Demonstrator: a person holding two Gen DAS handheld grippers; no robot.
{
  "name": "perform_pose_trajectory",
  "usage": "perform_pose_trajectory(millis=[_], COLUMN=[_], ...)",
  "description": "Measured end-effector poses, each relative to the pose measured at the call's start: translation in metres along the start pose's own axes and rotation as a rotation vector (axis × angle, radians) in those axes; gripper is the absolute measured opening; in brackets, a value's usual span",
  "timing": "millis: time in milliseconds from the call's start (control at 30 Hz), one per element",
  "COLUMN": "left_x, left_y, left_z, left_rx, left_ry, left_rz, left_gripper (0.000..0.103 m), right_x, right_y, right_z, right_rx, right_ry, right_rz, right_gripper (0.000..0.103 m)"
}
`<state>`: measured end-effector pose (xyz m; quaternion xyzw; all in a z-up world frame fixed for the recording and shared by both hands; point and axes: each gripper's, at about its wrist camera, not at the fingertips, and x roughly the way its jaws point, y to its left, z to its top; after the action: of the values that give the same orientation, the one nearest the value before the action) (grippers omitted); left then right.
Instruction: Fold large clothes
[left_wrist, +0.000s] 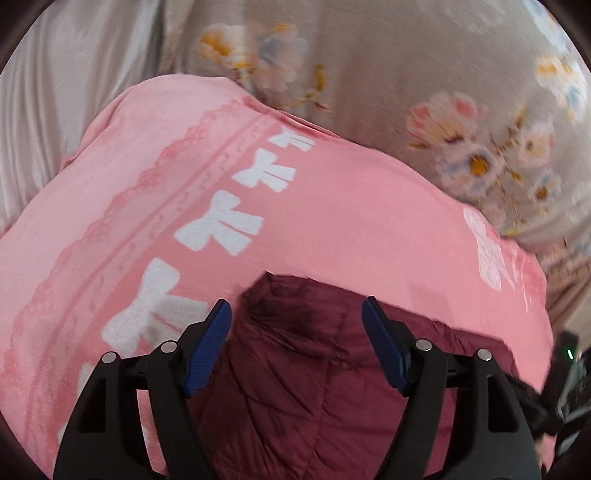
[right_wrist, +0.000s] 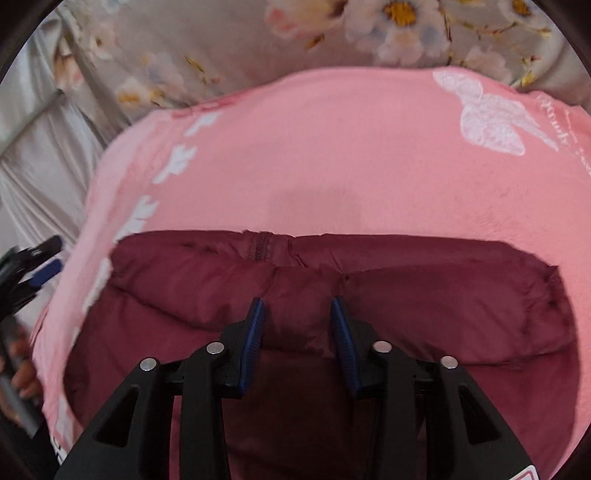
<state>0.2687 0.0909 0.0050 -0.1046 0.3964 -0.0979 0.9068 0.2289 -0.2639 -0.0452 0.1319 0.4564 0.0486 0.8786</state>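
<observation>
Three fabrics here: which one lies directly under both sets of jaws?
The maroon quilted jacket, dark with stitched padding and a zip at its edge. The pink bow-print blanket lies beneath it, and the grey floral sheet farther off.

My left claw (left_wrist: 296, 314) camera looks down, close over the dark red jacket (left_wrist: 295, 369). My right claw (right_wrist: 297, 314) camera does too. Both see the pink blanket (left_wrist: 332, 206) ahead.

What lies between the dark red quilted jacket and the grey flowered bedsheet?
The pink blanket with white bows lies there: the dark red quilted jacket rests on it, and it covers the grey flowered bedsheet. Both wrist views show this.
</observation>
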Motion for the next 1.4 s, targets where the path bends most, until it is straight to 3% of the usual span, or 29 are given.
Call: perform_pose_trajectory(millis=[33,100,233,333,400,567,767,1067,1400], left_x=[0.0,0.002,0.003,0.018,0.037,0.102,0.144,0.162,0.166], left_y=[-0.006,-0.02,-0.053,-0.084,-0.098,-0.117,-0.116,-0.123,-0.126], left_z=[-0.003,-0.007,0.001,0.009,0.01,0.001,-0.019,-0.029,-0.034], left_rx=[0.023,0.07,0.112,0.144,0.166,0.201,0.21,0.243,0.256], left_ry=[0.008,0.029,0.026,0.045,0.072,0.169,0.214,0.179,0.123], left_rz=[-0.004,-0.027,-0.113,-0.163,-0.167,-0.079,-0.021,0.028,0.043], left_gripper=[0.071,0.071,0.071,0.071,0.071,0.071,0.071,0.077,0.082], right_x=[0.005,0.0,-0.044,-0.056,-0.042,0.011,0.04,0.06,0.064], right_y=[-0.003,-0.006,0.006,0.014,0.014,-0.004,-0.019,-0.021,-0.021], right_z=[0.002,0.008,0.028,0.043,0.052,0.051,0.04,0.032,0.027], right_rx=[0.012,0.026,-0.016,-0.039,-0.052,-0.011,0.033,0.034,0.011], right_ry=[-0.005,-0.029,-0.177,-0.235,-0.218,-0.106,-0.055,-0.023,-0.055], right_rz=[0.004,0.023,0.049,0.048,0.022,-0.004,0.012,0.007,0.006], right_gripper=[0.001,0.001,0.0,0.0,0.0,0.0,0.0,0.0,0.0])
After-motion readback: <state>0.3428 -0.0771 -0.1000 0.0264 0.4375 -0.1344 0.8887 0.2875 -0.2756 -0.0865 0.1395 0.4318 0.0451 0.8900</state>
